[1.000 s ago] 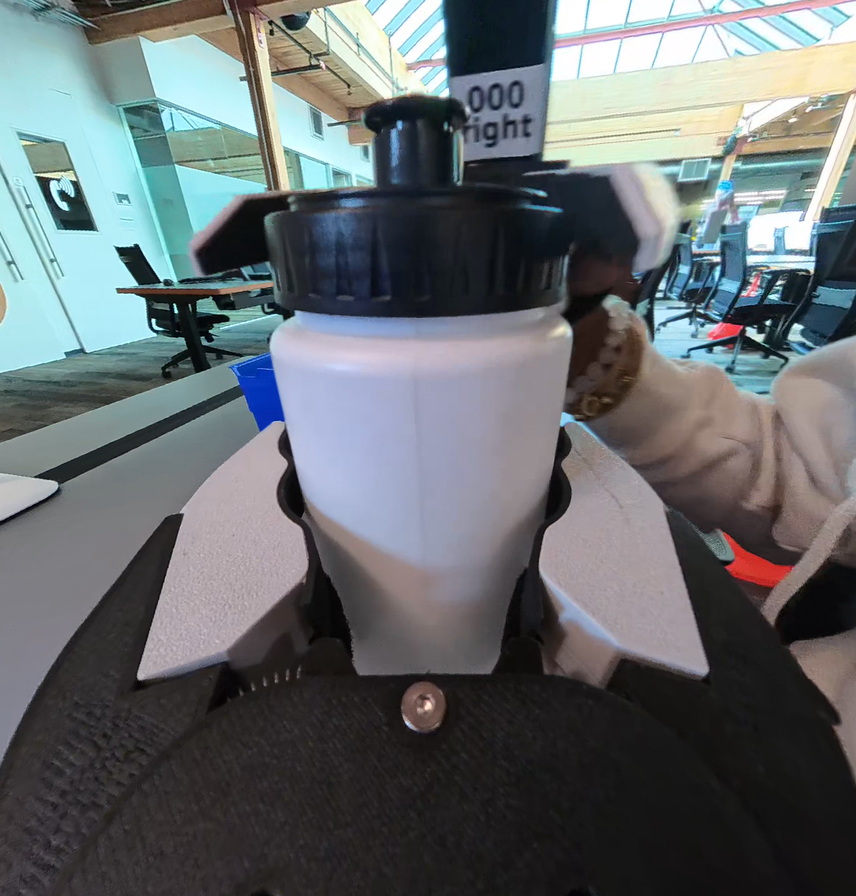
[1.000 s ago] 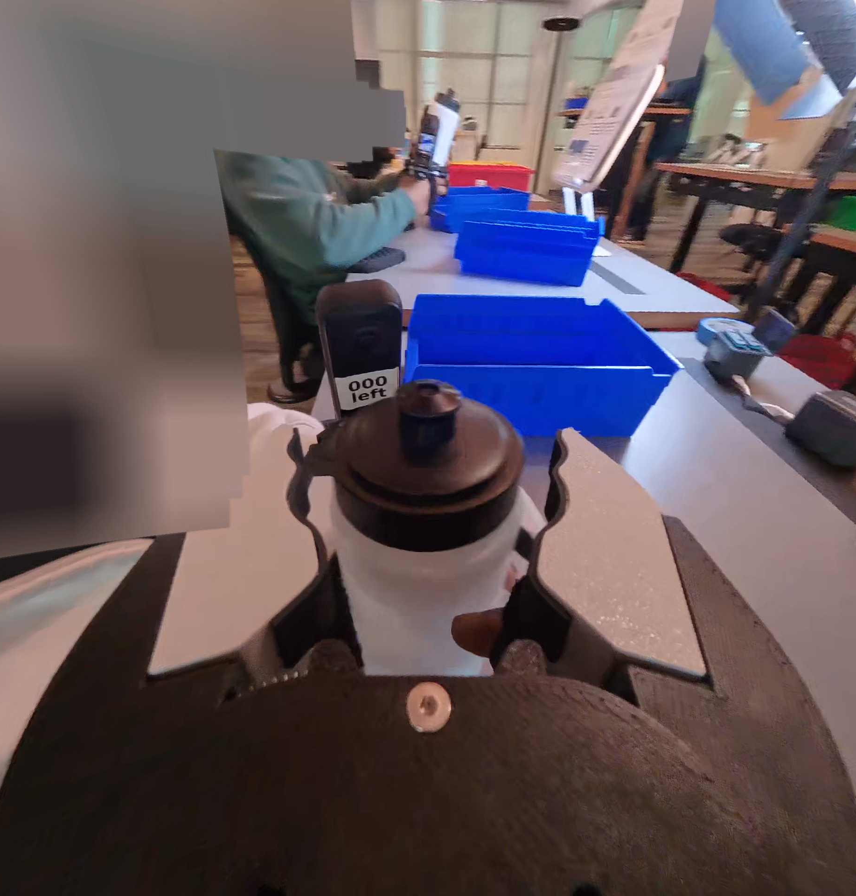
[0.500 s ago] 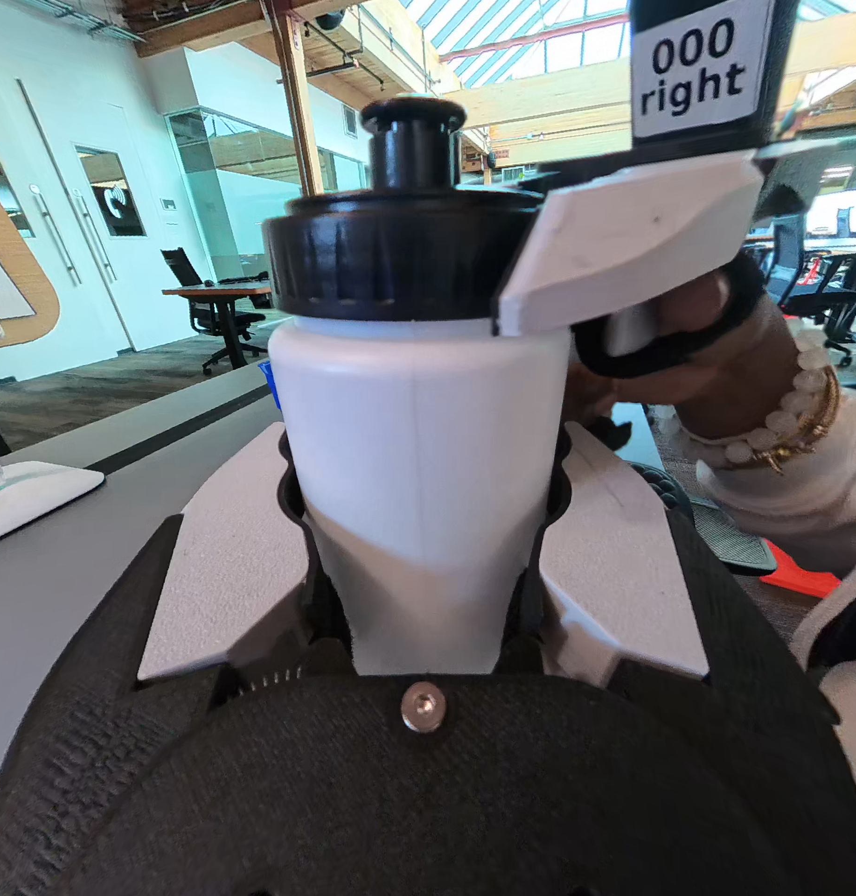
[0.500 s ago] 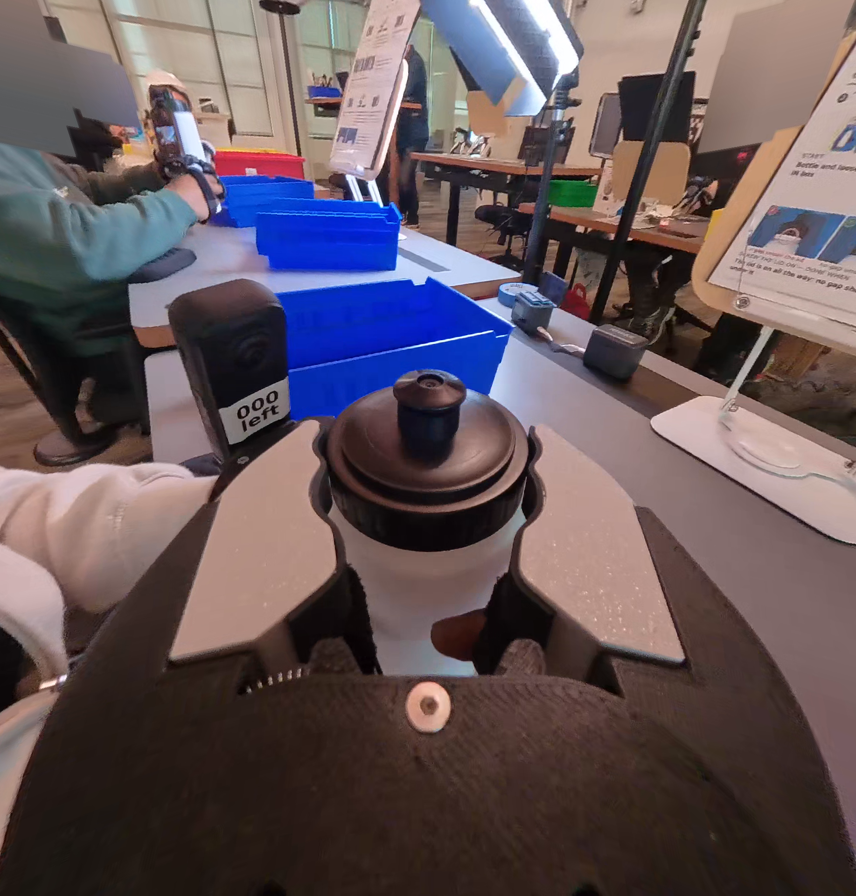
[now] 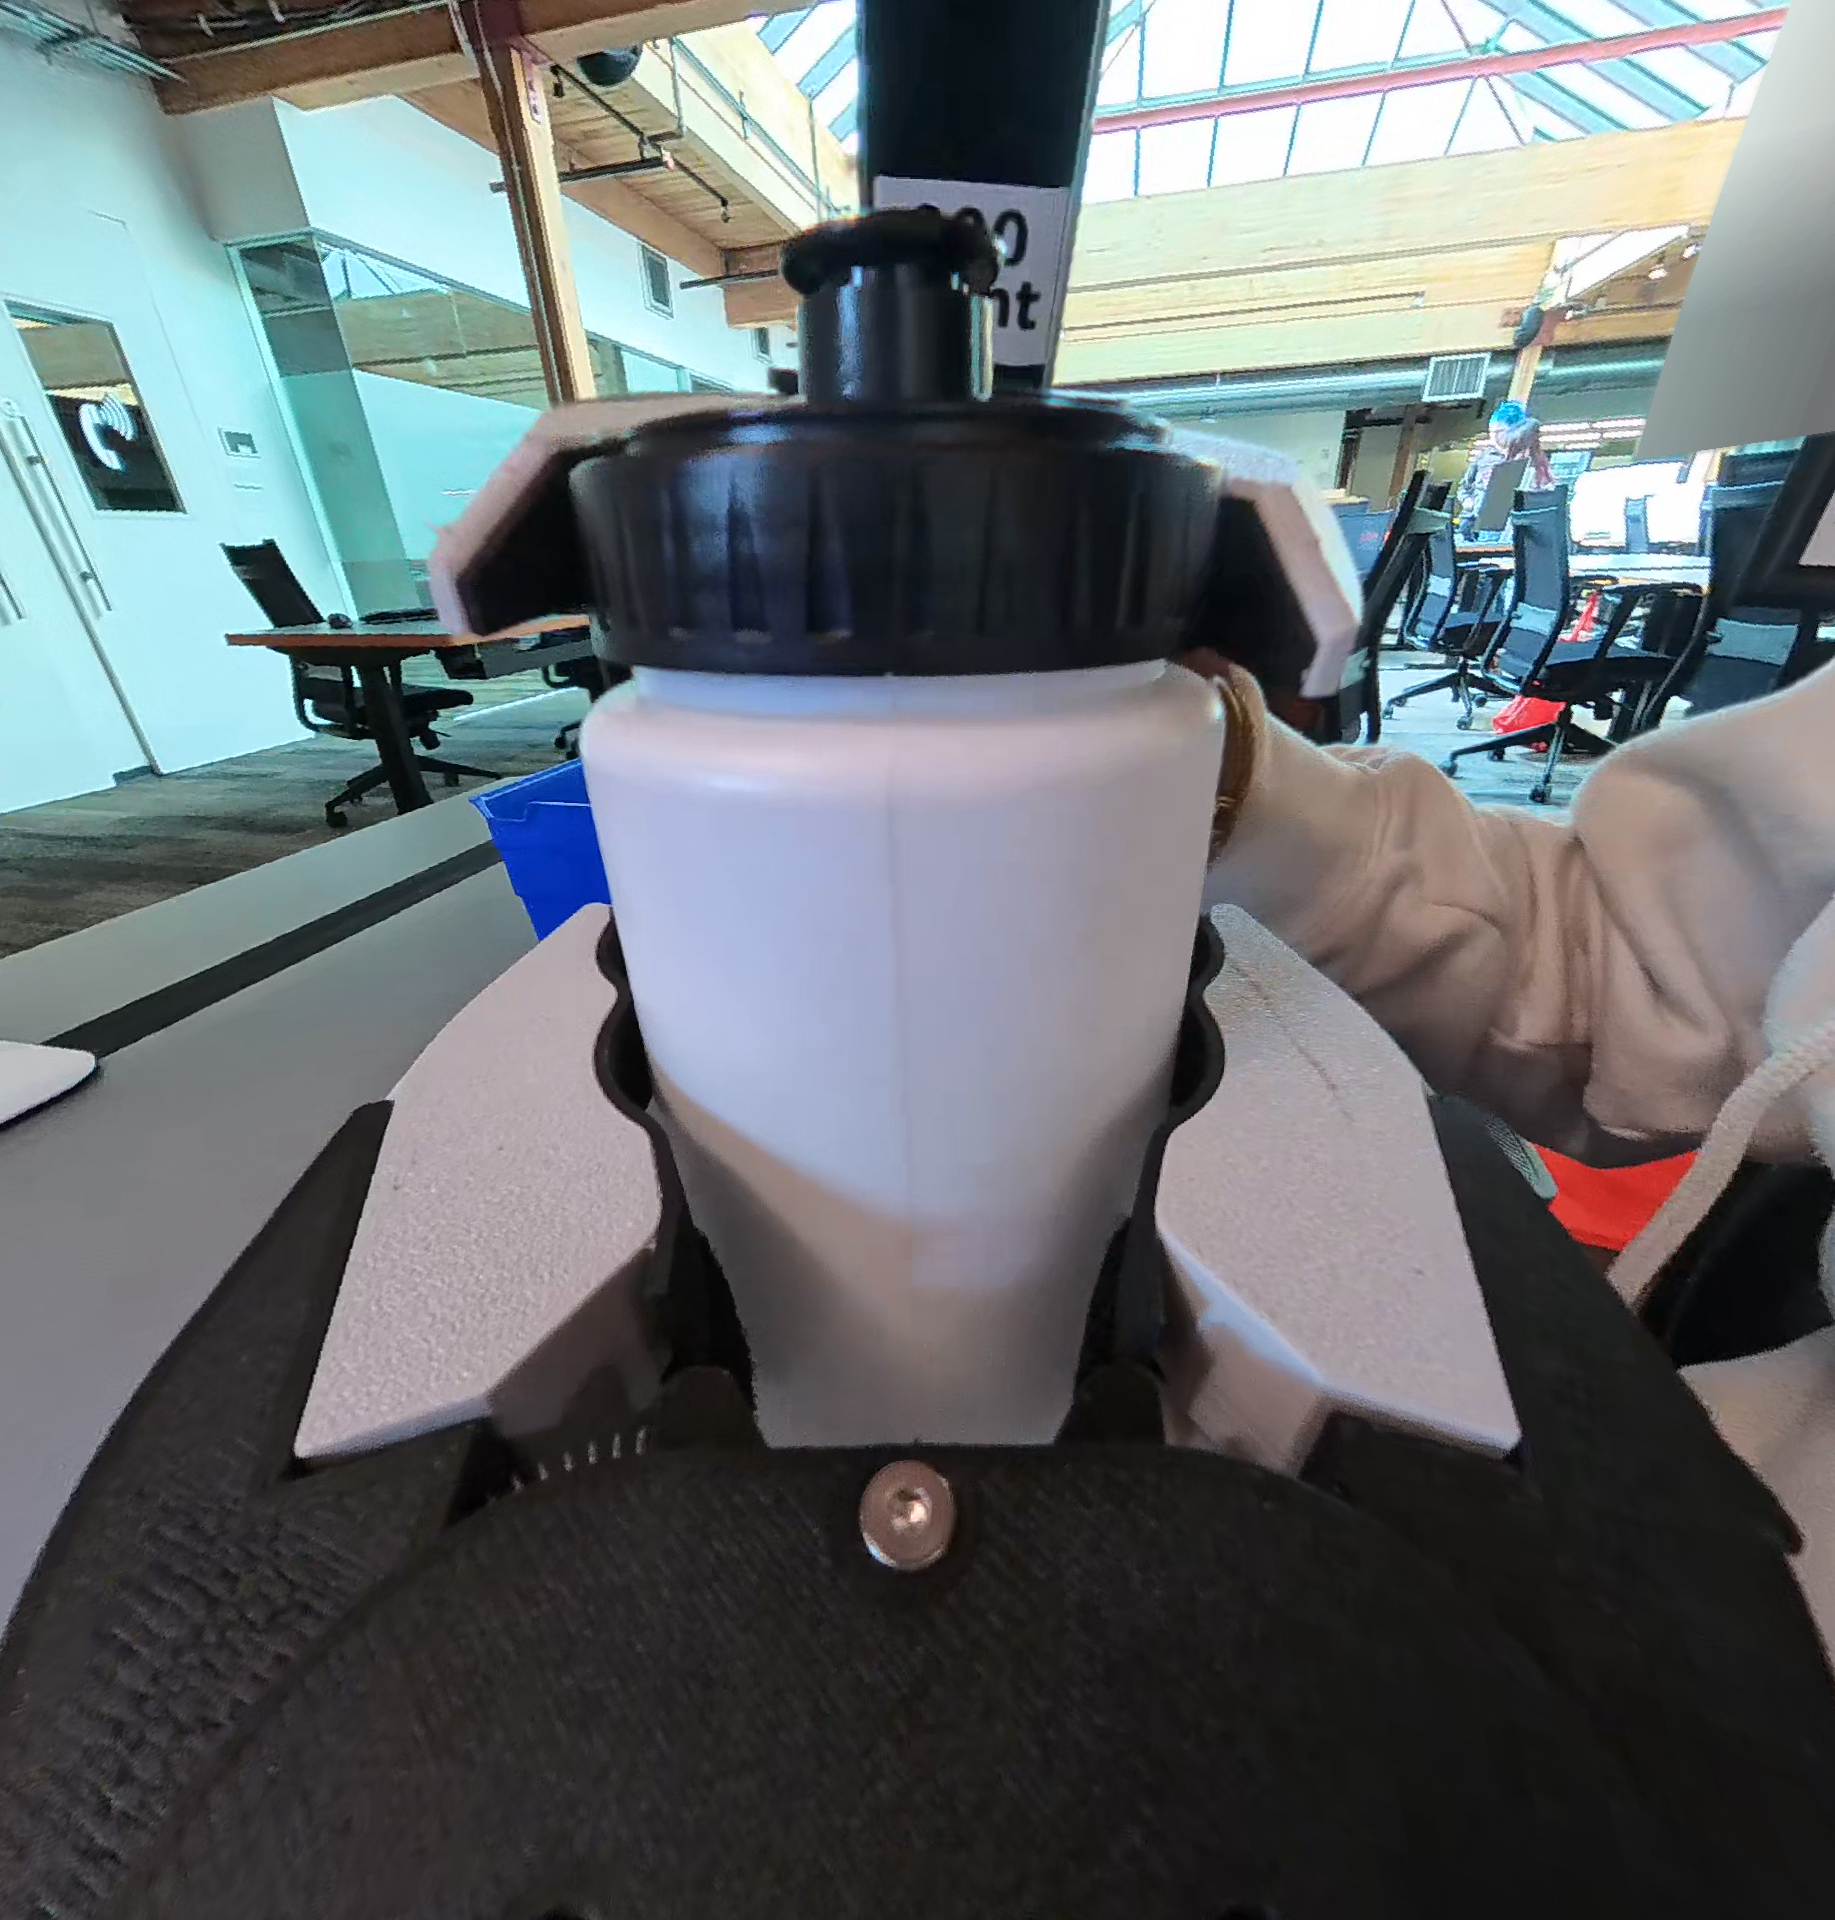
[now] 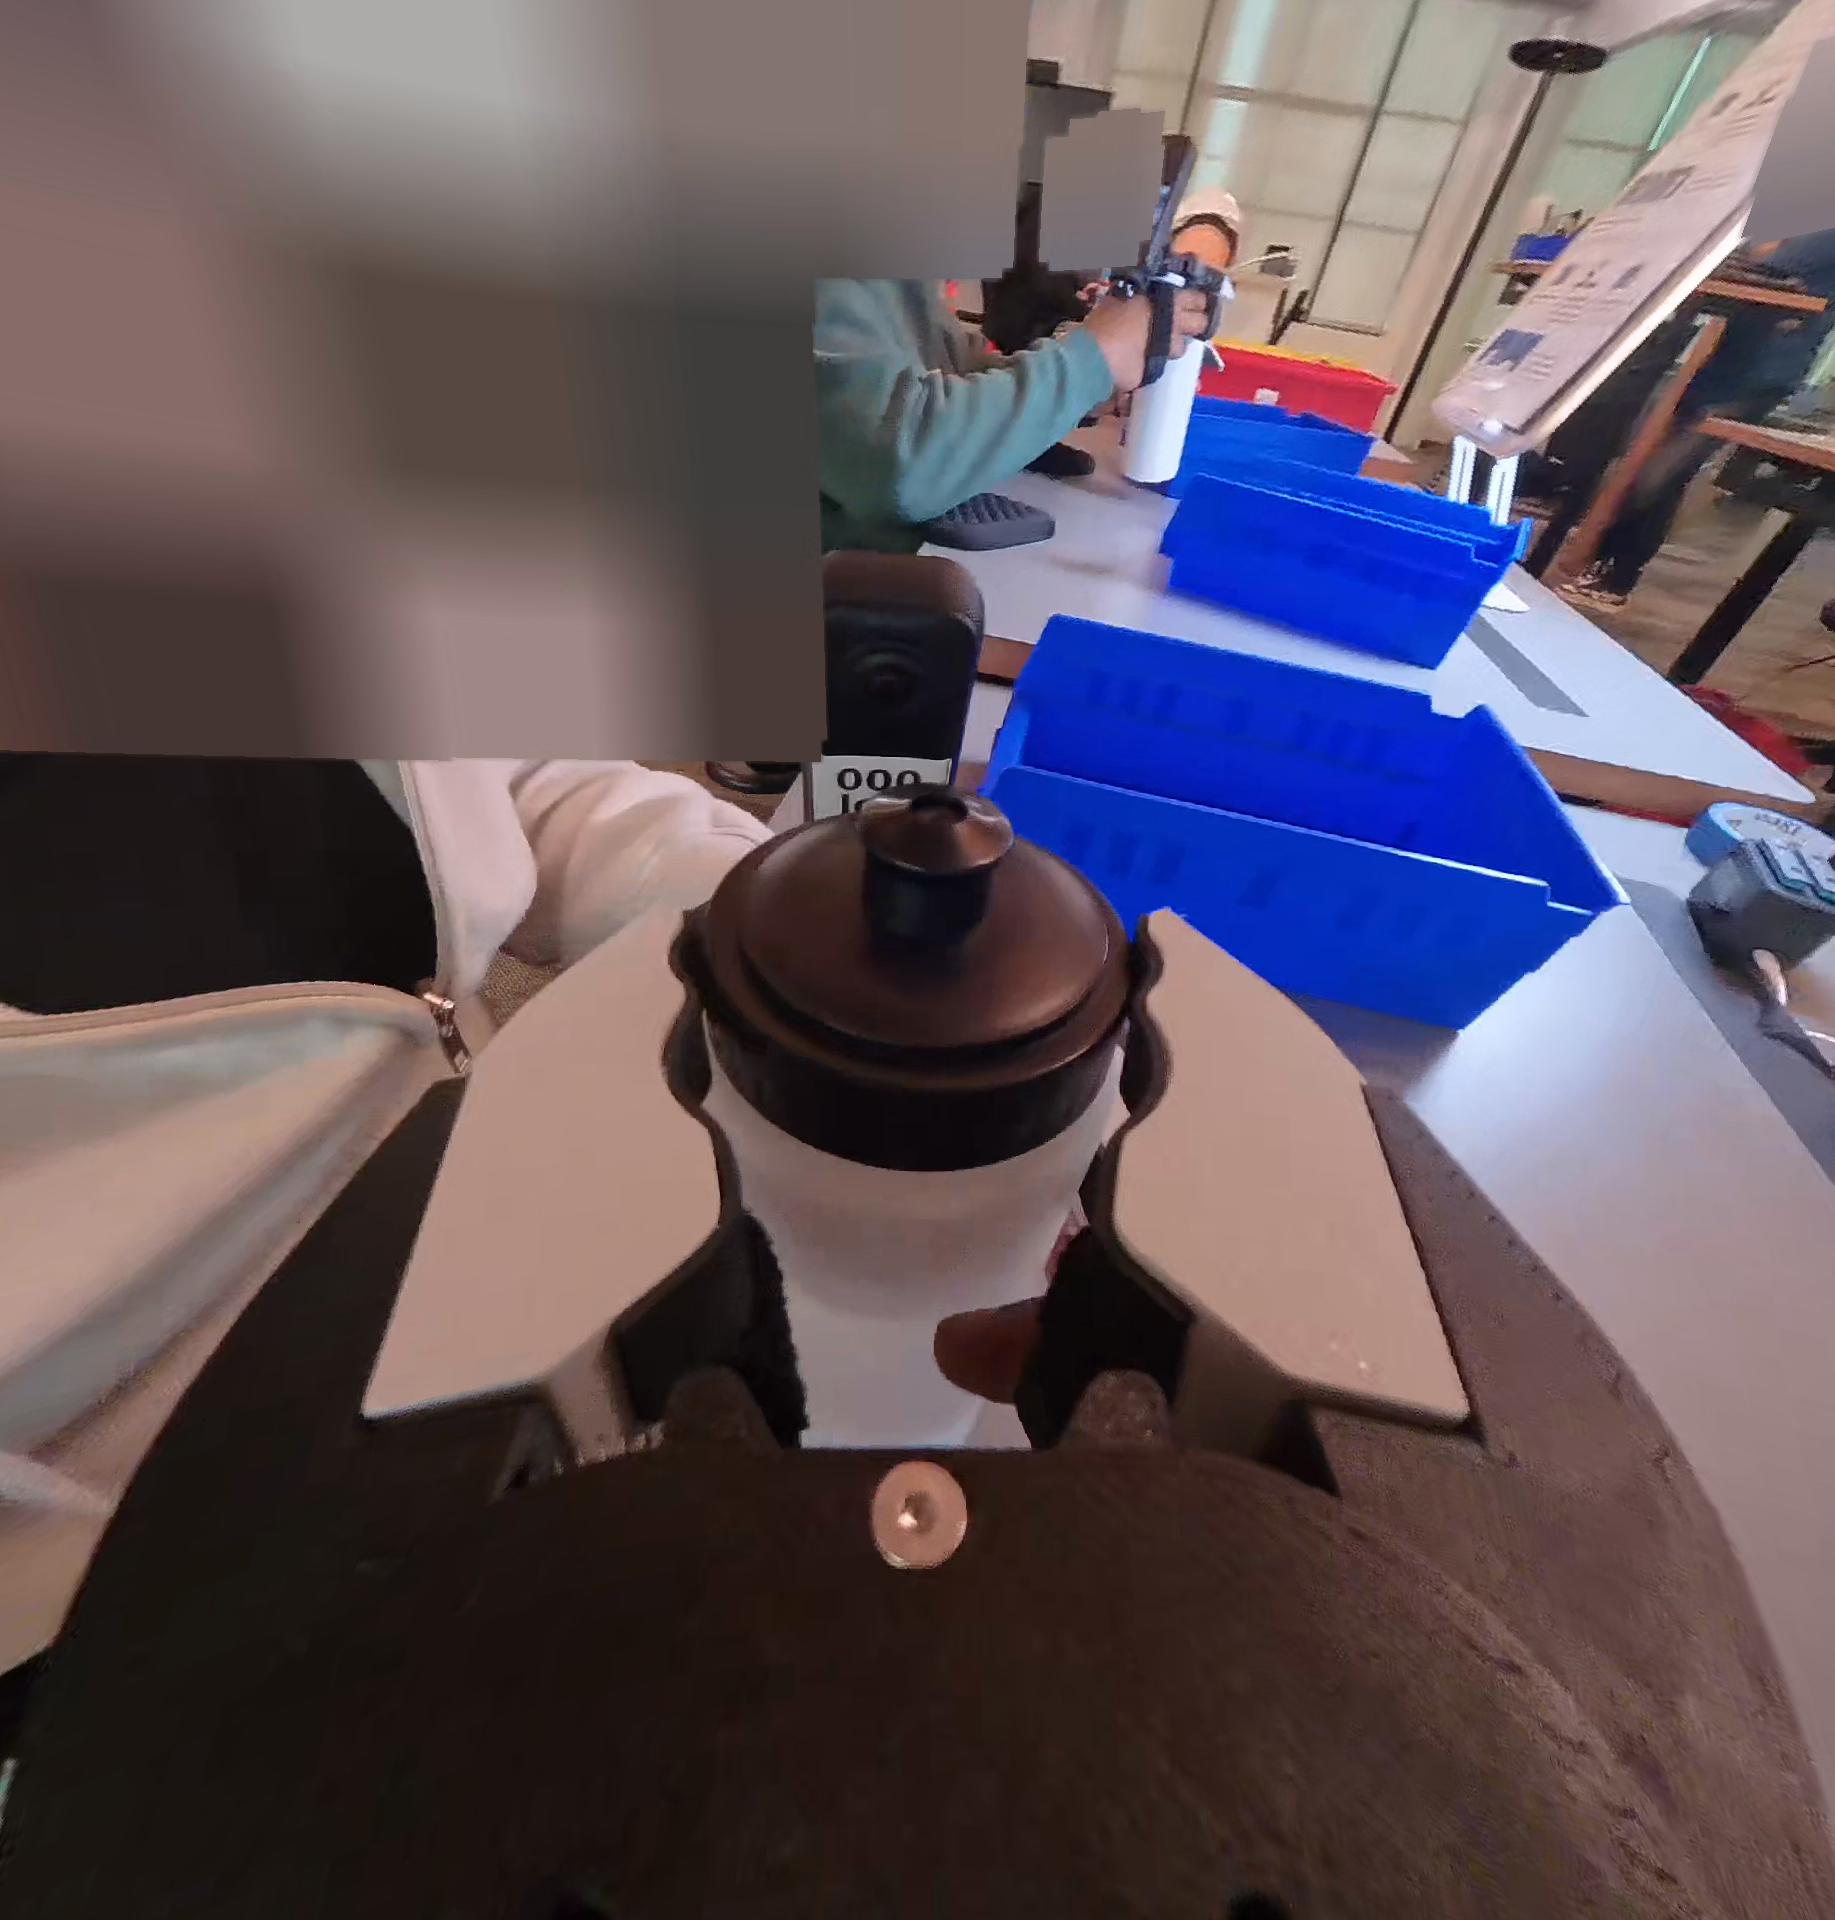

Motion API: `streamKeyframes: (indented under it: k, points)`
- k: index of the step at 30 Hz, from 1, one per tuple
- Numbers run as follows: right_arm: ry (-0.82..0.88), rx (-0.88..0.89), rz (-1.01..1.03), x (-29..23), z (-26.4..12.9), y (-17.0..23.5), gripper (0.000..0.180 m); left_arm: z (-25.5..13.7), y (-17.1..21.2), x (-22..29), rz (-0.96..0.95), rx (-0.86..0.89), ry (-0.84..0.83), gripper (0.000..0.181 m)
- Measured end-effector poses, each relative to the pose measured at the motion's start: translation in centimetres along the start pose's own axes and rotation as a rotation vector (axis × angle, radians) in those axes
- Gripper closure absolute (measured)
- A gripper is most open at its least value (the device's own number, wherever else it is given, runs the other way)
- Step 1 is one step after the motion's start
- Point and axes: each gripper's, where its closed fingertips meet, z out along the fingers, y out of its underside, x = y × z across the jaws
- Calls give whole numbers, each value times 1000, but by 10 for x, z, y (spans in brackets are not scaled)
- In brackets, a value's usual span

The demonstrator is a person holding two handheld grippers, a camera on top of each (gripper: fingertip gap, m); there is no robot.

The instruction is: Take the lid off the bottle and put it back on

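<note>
Between the fingers of my left hand-held gripper [image 5: 902, 1122], I am holding the white bottle [image 5: 897, 935] upright above the grey surface [image 6: 1619, 1143], its black lid [image 5: 892, 540] seated on the neck. My right hand-held gripper [image 6: 918, 1023] is sitting around that lid again, but where half a second ago its jaws were pinched on the rim, they are now standing slightly apart from it, with a gap showing on each side. I am reading that as re-gripping between twists, so the lid is likely only partly turned, with the blue bin [image 6: 1297, 821] waiting behind.
</note>
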Motion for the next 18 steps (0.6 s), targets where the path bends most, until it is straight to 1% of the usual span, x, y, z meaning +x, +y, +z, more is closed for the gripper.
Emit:
streamKeyframes:
  k: [2,4,6,9,11,12,14,16,18]
  points:
    - [46,-4,33,2,1,1,102,0,0,-1,2,-1,-17,81]
    - [161,0,64,6,1,1,102,0,0,-4,1,-6,-40,81]
    - [334,-24,99,12,0,3,102,1,1,-6,-2,-10,-64,81]
    - [663,-101,144,18,-5,5,102,2,2,-8,19,-25,-89,81]
    - [800,-154,137,15,-8,7,102,3,2,-7,35,-28,-102,81]
    - [830,-171,129,13,-10,8,100,2,2,-9,27,-28,-115,81]
    - [826,-165,159,5,-12,9,92,1,2,-13,13,-32,-123,81]
    - [796,-128,196,-1,-14,6,91,1,2,-13,17,-35,-119,81]
    - [763,-118,205,-6,-19,6,97,1,2,-12,20,-35,-118,81]
